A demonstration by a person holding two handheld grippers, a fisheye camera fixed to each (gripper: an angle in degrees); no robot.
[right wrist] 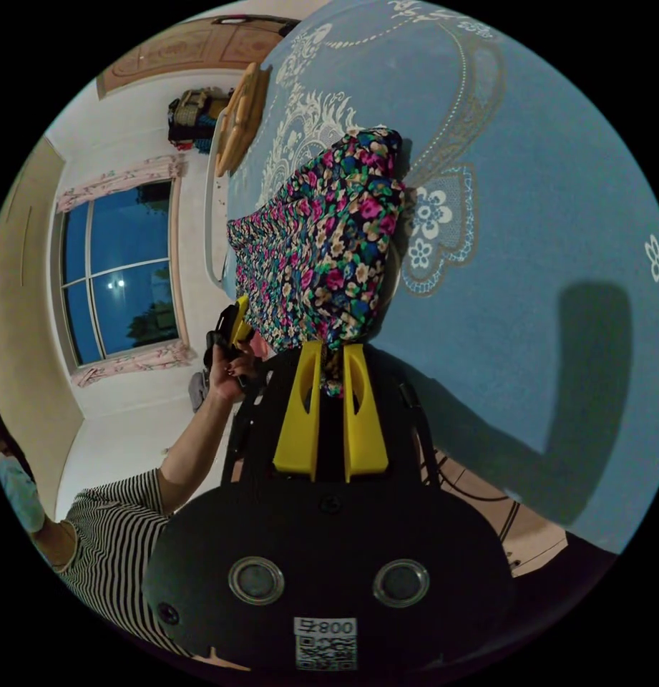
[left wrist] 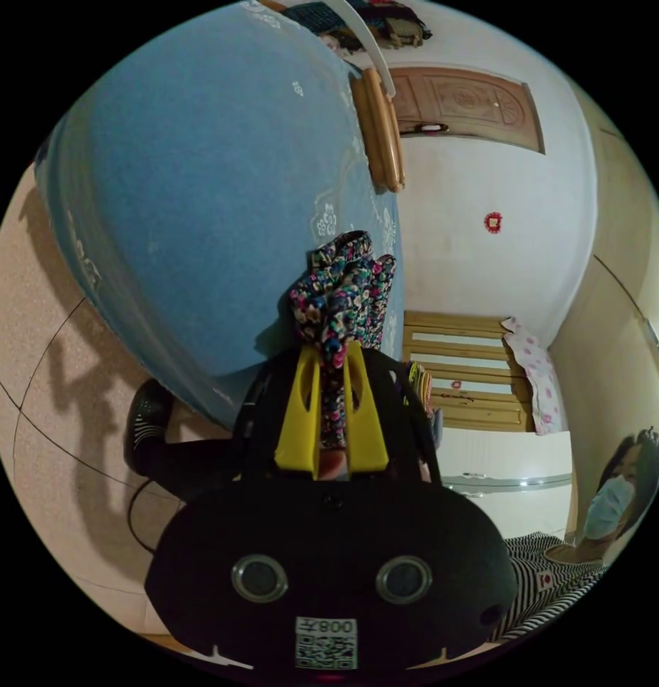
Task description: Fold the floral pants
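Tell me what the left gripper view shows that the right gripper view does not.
Left gripper view: a carved brown wooden door and a small red wall ornament. Right gripper view: a dark blue window with pink floral curtains. Both: the colourful floral pants pinched between yellow jaws, above the blue embroidered bedspread.

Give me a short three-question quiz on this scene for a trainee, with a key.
1. True or false: the left claw is shut on the floral pants.
2. The pants are held in front of a bed cover of what colour?
3. The right claw is: A open, B shut on the pants, C shut on the bed cover.

Key: 1 true. 2 blue. 3 B.
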